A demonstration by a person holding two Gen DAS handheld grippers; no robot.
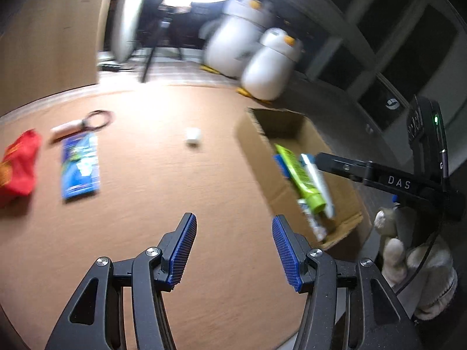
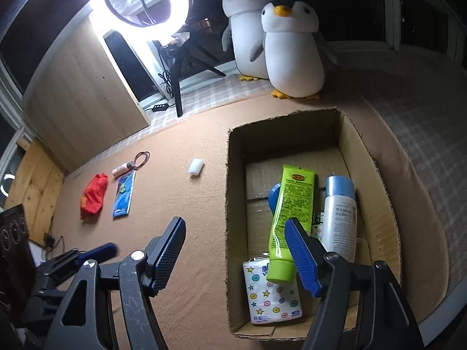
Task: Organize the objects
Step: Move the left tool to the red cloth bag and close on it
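Box: open brown cardboard box (image 2: 370, 157) on the tan mat, already holding a lime-green tube (image 2: 292, 213).
Loose: flat blue packet (image 1: 80, 166), far-left of the left gripper (image 1: 234, 248), long axis running away.
Nearer hand: left, I judge.
Left gripper: agape, empty.
Right gripper (image 2: 236, 250): spread, empty, straddling the box's near wall.

A matt corrugated cardboard box (image 2: 376, 175) holds a glossy green plastic tube (image 2: 287, 224), the table (image 2: 181, 204) wears matt tan cloth, and two penguin toys (image 2: 292, 49) look softly plush.
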